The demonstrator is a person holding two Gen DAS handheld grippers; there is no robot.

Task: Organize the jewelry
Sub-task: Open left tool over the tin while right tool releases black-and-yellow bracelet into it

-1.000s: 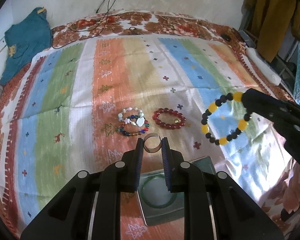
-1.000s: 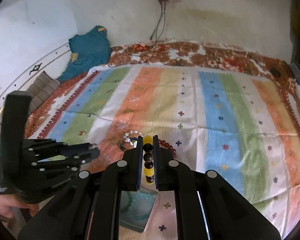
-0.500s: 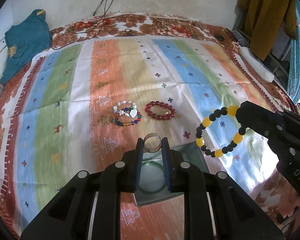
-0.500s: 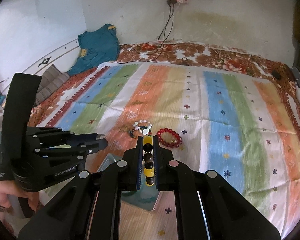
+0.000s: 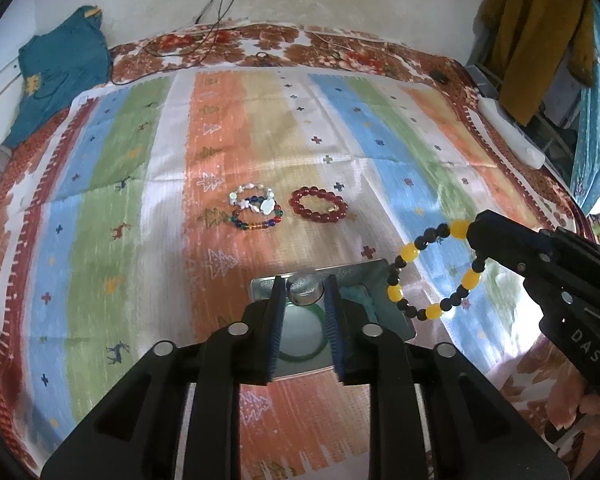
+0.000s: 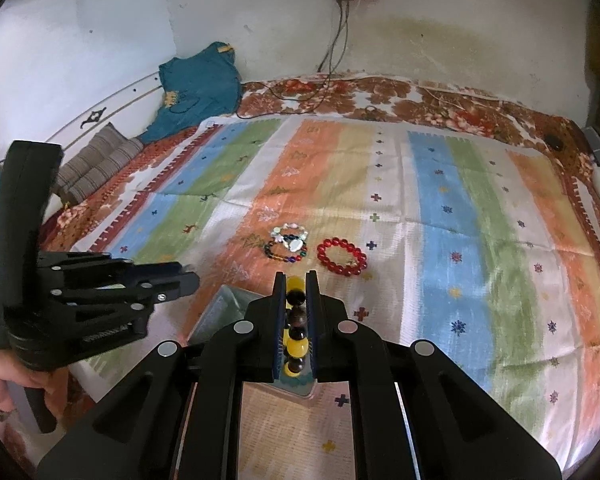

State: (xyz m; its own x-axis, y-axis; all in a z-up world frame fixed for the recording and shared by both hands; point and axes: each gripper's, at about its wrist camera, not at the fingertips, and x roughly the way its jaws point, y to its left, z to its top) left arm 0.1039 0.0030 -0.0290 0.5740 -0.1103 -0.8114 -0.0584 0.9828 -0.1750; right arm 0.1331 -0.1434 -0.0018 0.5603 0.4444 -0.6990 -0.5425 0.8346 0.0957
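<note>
- The job in hand is putting the jewelry away into the small gray box [image 5: 384, 280]. The box sits on the striped blanket [image 5: 400, 176], close to the blanket's near edge, about halfway along it.
- The left gripper [image 5: 304, 296] hangs right over the box. A little clear ring [image 5: 306, 290] sits between its blue pads. The jaws are opening just now, only a small way, so I think the ring is being dropped in. I cannot tell if the pads are pressing on it or have just let go.
- A green bangle [image 5: 302, 354] already lies inside the box, under the ring. Some crumpled teal stuff lies in there too.
- The right gripper [image 6: 296, 292] is pinched almost shut on a yellow and black bead bracelet [image 5: 434, 270]. The bracelet hangs in the air as a loop, just past the right side of the box.
- Next, I guess, the right gripper has to bring the bracelet over the box, go low, and open. The loop swings, so it should be right over the opening first, or beads may land on the rim.
- Three more pieces wait out in the middle of the blanket, well away from the box: a red bead bracelet [image 5: 319, 209], a white stone bracelet [image 5: 253, 199] and a dark bracelet of many colors [image 5: 258, 219] touching it.
- So the task looks partly done, with more trips to go.
</note>
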